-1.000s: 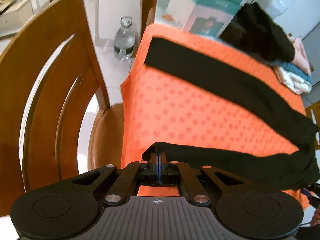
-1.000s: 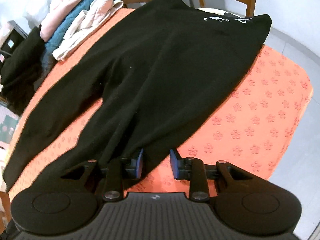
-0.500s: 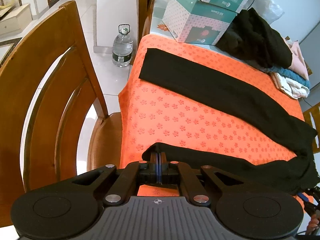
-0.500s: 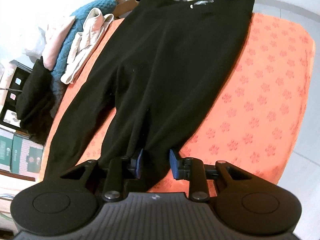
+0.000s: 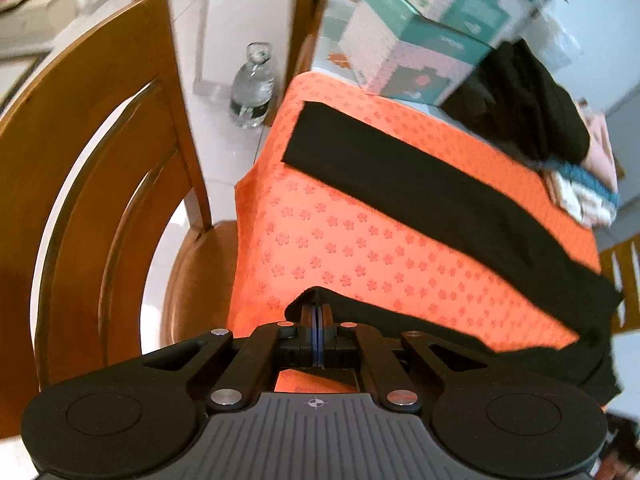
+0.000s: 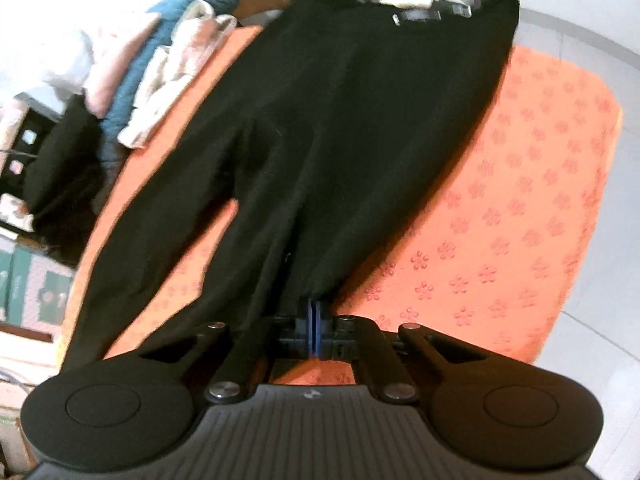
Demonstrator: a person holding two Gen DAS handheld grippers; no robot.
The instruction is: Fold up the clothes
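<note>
Trousers [image 6: 336,128], black, lie spread flat on the orange flower-print surface [image 6: 520,208], waistband at the far edge and both legs running toward the near edge. No fold is made yet; the far leg lies straight and well apart from the near one across the cloth in the left wrist view.

Left tongs [image 5: 316,320] are together, clamped on the hem of the near leg at the surface's corner. Right tongs [image 6: 314,312] are likewise pressed together on a pinch of the same leg's near edge, higher up toward the seat. Judgement: both grips are set and the first fold, near leg carried over the far leg, remains to be done, followed by the lengthwise folds. Task stands at its opening stage.

Other garments [image 6: 160,68], pink, teal and cream, sit in a pile at the far side of the surface, beside a dark bundle [image 5: 520,108]; whether they are finished cannot be told.

Containers: stacked teal and white cartons [image 5: 420,40] stand past the cloth, shut, contents not visible. A water jug [image 5: 252,88] stands on the floor, level unclear.
</note>
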